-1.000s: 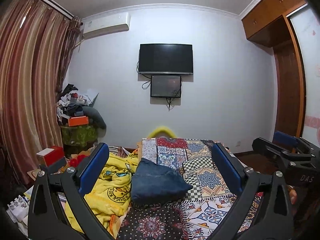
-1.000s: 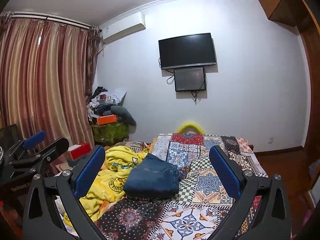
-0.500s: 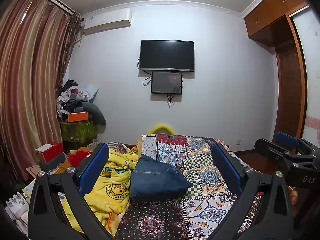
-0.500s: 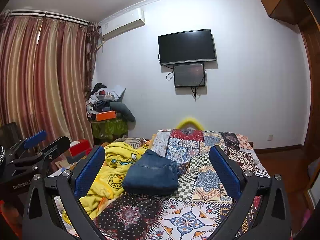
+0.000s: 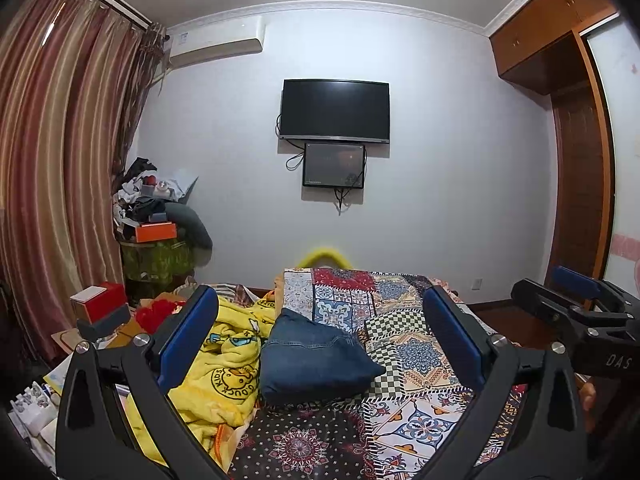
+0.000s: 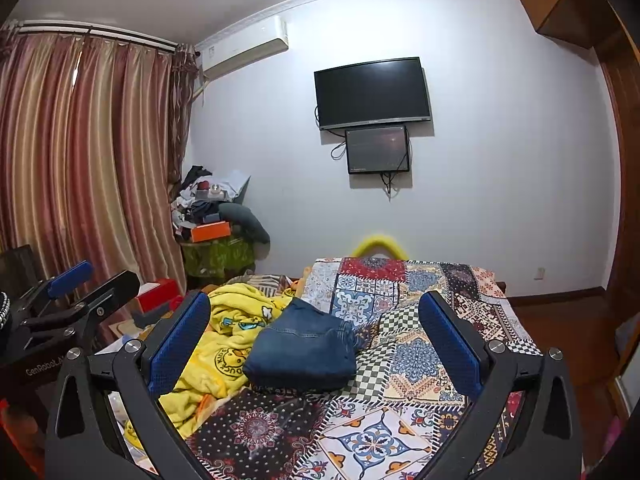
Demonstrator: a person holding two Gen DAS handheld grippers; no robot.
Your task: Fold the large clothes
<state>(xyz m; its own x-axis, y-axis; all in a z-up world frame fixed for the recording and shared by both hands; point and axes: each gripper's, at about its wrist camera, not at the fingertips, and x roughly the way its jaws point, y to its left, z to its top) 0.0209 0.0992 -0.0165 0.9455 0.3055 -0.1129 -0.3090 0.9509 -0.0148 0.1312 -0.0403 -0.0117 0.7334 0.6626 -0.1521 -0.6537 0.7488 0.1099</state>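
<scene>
Left tool: jaws spread wide, holding nothing, raised above the near end of the bed. Folded jeans lie ahead and below it, on the bedspread, touching the yellow blanket on their left. Right tool: likewise open and empty. The jeans sit slightly left of its centreline; neither tool looks clearly nearer.

A dark television is hanging at twelve o'clock, an air conditioner sitting at eleven, striped curtains draping at nine, a yellow blanket lying crumpled at seven.
</scene>
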